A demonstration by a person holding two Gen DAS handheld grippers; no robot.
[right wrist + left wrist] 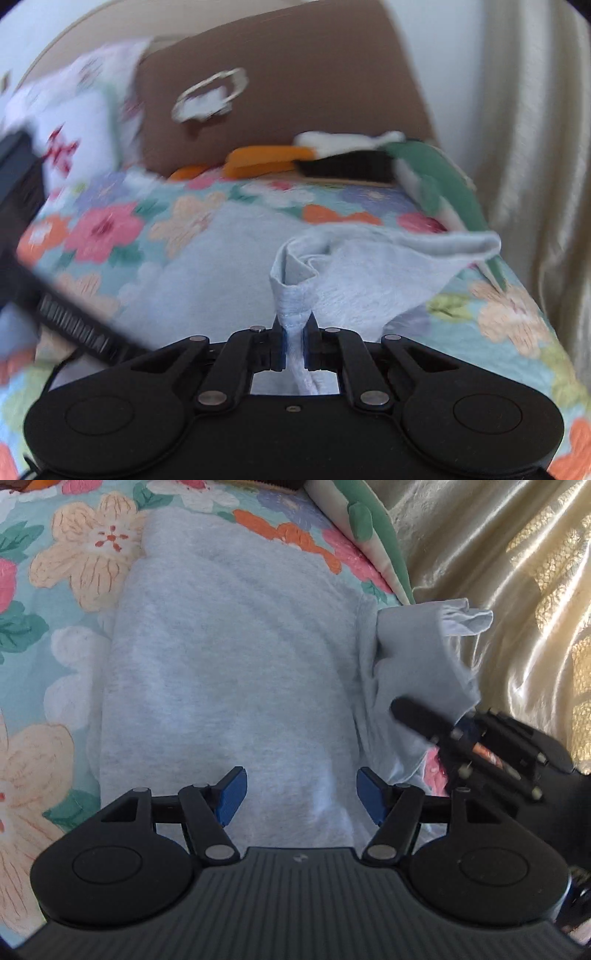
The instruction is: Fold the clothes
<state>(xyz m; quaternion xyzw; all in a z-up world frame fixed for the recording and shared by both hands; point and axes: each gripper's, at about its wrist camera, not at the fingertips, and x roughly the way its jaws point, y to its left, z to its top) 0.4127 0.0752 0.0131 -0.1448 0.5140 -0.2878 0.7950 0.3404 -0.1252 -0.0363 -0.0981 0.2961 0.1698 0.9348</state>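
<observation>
Underneath, a floral bedspread (pixel 66 572) is spread across the bed, a cream curtain (pixel 517 590) hung along its right side. A pale grey garment (pixel 229 672) is laid flat on the bedspread, partly folded. Its sleeve (pixel 369 266) is lifted and pinched tight in the right gripper (pixel 294 345). The left gripper (pixel 301 794) is held over the garment, jaws apart, nothing between them.

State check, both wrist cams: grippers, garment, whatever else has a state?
left gripper: open, hovering over the garment, holding nothing.
right gripper: shut on the sleeve.
light blue garment: lying flat on the floral bedspread.
sleeve: lifted off the bed, bunched and twisted at the hem, not yet folded in.
curtain: hanging beside the bed.
</observation>
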